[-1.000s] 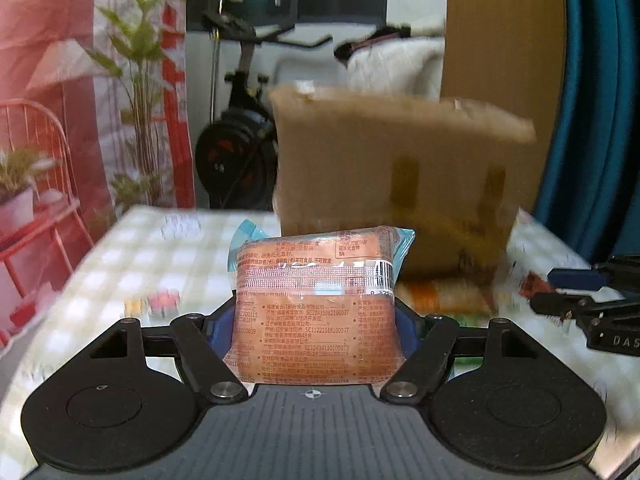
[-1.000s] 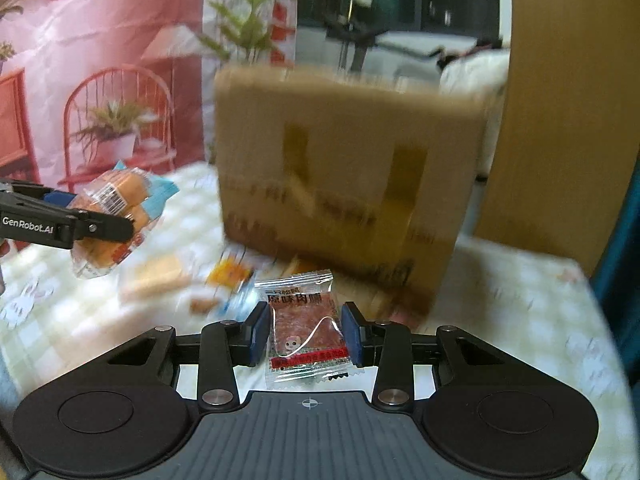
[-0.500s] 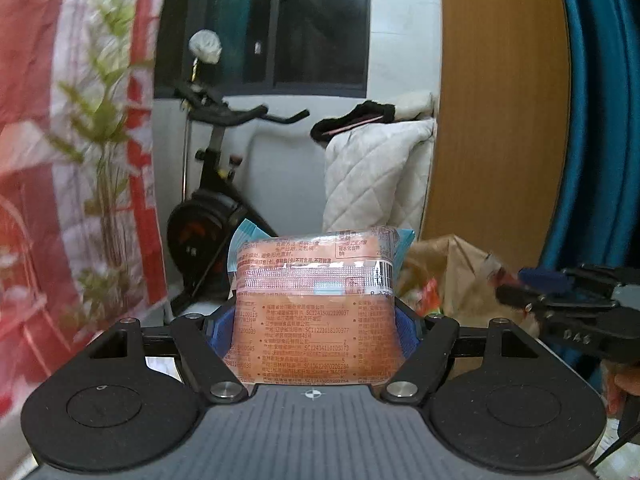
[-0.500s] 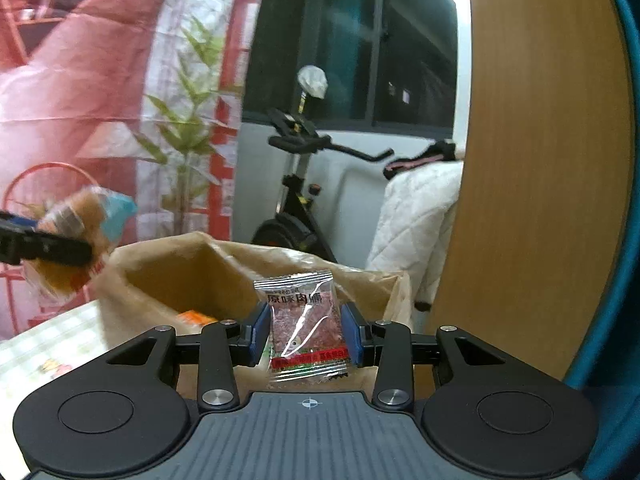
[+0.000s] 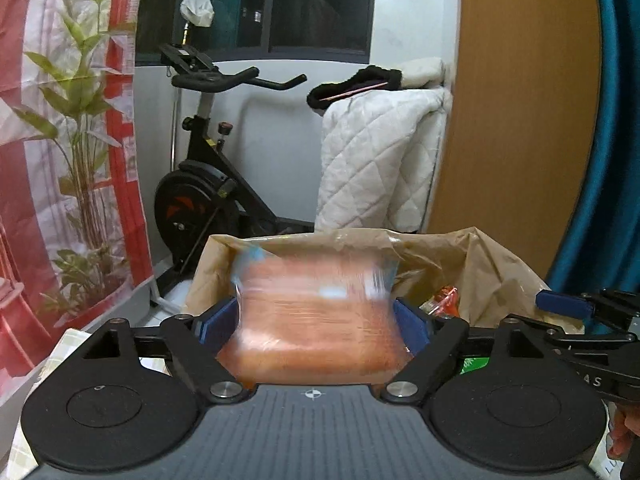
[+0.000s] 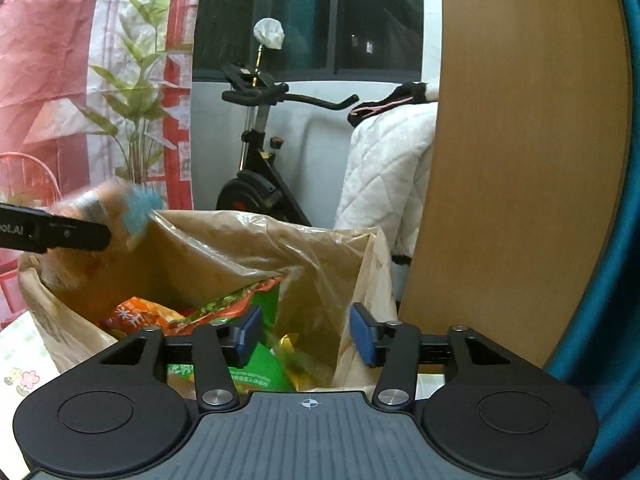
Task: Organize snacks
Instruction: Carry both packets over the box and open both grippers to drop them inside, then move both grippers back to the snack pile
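A cardboard box lined with a clear plastic bag [image 6: 328,256] stands open in front of both grippers and holds several snack packets [image 6: 224,308]. My left gripper [image 5: 314,320] is over the box's near left rim [image 5: 212,256], with an orange wrapped snack pack [image 5: 316,328] blurred between its blue pads, which stand a little apart from the pack. That pack also shows in the right wrist view [image 6: 100,208]. My right gripper [image 6: 306,336] is open and empty above the box opening. It also shows at the right edge of the left wrist view [image 5: 576,316].
A table with a checked cloth [image 6: 20,364] carries the box. Behind it stand an exercise bike [image 5: 208,184], a white quilt [image 5: 376,160], a wooden panel [image 6: 516,160] and a blue curtain [image 5: 616,120]. A red plant-print backdrop [image 5: 60,140] is at left.
My right gripper opened and the small red jerky packet left it. Both grippers tilted down over the box. The left pads widened and the orange pack blurs as it moves between them.
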A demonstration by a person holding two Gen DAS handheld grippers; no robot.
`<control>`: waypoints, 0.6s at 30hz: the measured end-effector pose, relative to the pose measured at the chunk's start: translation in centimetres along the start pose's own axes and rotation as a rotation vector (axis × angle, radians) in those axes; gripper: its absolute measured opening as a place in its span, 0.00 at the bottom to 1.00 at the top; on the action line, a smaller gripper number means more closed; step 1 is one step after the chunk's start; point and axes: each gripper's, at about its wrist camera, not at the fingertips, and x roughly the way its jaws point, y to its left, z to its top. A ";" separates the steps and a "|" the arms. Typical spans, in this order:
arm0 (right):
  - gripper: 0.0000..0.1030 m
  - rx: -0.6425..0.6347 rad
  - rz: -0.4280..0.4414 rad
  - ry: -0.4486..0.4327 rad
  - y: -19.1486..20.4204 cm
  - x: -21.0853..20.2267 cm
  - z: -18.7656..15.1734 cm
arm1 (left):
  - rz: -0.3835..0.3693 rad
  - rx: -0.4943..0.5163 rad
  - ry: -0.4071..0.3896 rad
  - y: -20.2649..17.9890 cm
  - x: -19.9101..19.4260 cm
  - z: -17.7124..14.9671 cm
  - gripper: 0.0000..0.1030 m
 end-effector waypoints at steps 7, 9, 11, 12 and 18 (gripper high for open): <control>0.60 0.016 0.025 -0.021 0.7 -2.5 -0.3 | 0.036 0.029 -0.017 0.6 -2.6 -0.2 0.87; 0.62 0.016 0.036 -0.028 1.1 -3.3 -0.5 | 0.028 0.031 -0.023 0.7 -3.6 -0.4 0.87; 0.62 0.016 0.046 -0.034 1.4 -4.2 -0.7 | 0.032 0.044 -0.029 0.6 -4.6 -0.8 0.87; 0.62 0.017 0.051 -0.035 1.5 -4.6 -0.8 | 0.033 0.047 -0.031 0.6 -5.0 -1.0 0.87; 0.63 0.042 0.092 -0.044 2.2 -7.2 -2.0 | 0.012 0.013 -0.031 0.7 -8.1 -3.0 0.86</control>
